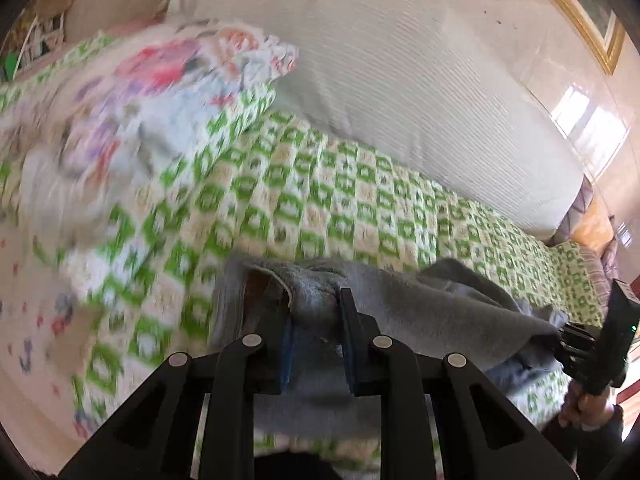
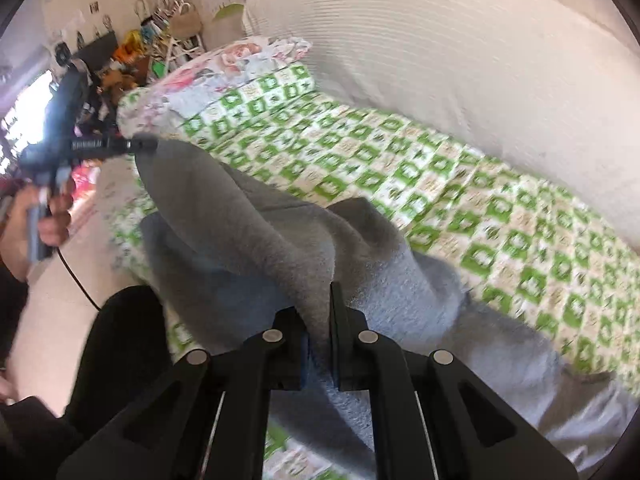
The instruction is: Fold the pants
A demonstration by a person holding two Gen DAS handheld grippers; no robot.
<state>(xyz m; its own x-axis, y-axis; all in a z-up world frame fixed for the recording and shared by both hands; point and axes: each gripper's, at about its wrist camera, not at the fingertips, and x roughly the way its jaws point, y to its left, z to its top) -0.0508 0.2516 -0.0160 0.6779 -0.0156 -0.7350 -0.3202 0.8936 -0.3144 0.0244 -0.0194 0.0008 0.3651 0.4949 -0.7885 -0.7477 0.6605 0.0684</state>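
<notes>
Above the green-checked bedspread (image 2: 440, 184), grey pants (image 2: 248, 232) (partly lifted), both left gripper (image 1: 316, 312) and right gripper (image 2: 320, 308) clamped on them.

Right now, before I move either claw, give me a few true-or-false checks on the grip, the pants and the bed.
1. The left claw is shut on the grey pants. True.
2. The right claw is open and holds nothing. False: it is shut on the grey fabric too.
3. The pants lie flat and fully folded. False: part hangs lifted between the two claws, bunched.
4. The bed cover is green-and-white checked. True.
5. A floral pillow lies on the cover by the white cushion. True.
</notes>
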